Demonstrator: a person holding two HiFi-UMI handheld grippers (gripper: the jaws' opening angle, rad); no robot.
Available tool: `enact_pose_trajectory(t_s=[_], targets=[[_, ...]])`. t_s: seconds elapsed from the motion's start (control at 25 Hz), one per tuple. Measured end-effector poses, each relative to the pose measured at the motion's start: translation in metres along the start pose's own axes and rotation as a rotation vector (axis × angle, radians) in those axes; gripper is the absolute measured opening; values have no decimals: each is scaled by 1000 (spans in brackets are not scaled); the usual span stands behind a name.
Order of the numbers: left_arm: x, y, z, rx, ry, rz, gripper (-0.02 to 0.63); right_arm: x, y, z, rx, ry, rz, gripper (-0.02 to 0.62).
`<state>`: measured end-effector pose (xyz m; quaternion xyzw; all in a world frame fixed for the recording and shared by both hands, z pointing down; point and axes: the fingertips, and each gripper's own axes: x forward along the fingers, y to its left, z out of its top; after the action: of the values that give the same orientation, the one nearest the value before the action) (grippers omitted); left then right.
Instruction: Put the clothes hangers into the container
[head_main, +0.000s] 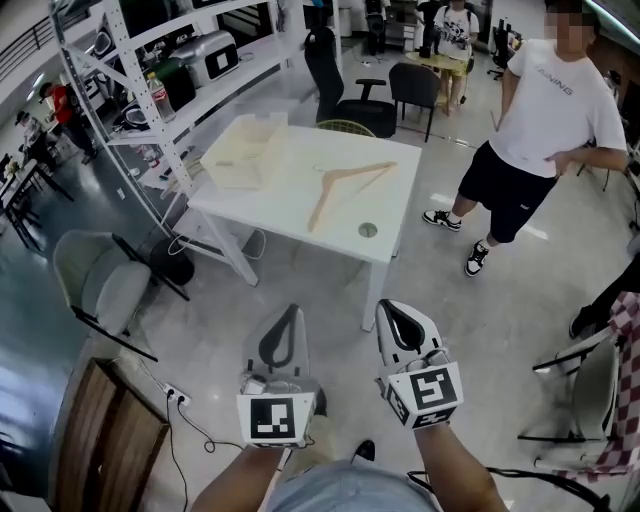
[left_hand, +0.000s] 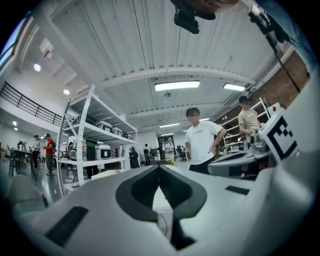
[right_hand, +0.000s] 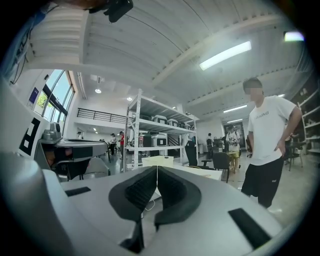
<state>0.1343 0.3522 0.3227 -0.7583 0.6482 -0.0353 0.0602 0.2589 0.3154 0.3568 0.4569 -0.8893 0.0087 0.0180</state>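
Observation:
A wooden clothes hanger (head_main: 348, 188) lies flat near the middle of the white table (head_main: 280, 215). A pale open container (head_main: 245, 150) stands on the table's far left part and also shows in the right gripper view (right_hand: 157, 161). My left gripper (head_main: 292, 310) and right gripper (head_main: 389, 306) hover side by side over the floor, well short of the table's near edge. Both have their jaws closed together with nothing between them, as the left gripper view (left_hand: 159, 168) and the right gripper view (right_hand: 157, 169) show.
A person in a white T-shirt (head_main: 552, 105) stands right of the table. A black office chair (head_main: 345, 85) sits behind it and a metal shelving rack (head_main: 150, 80) to its left. A grey chair (head_main: 100, 280), a wooden cabinet (head_main: 100, 440) and a floor power strip (head_main: 175, 398) are at my left.

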Motion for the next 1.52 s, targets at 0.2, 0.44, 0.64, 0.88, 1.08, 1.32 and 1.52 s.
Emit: enact_pose_trajectory(t_s=[0.2,0.44,0.64,0.88,1.08,1.32,1.52], targets=[[51,34,-12,-6,-1,-30,12,59,-10,-4,8,6,-31,11],[115,82,-18,-9,-15,-67,12,140,-15,1,0,8,-59,11],[157,121,-13,-6,-47,-97,12,196,-16,12,-13,-9,-88,12],[190,147,-15,3,-67,-121,12,234,-22,21,-25,-16,-116,11],[210,154,-24,-24,-46,-132,12,251,-32,17,-30,2,-139,12],[237,161,-51,-34,-4,-149,12,278,-46,-9,-12,52,-157,12],[274,169,-63,-42,31,-147,12,313,-62,-21,4,80,-145,12]])
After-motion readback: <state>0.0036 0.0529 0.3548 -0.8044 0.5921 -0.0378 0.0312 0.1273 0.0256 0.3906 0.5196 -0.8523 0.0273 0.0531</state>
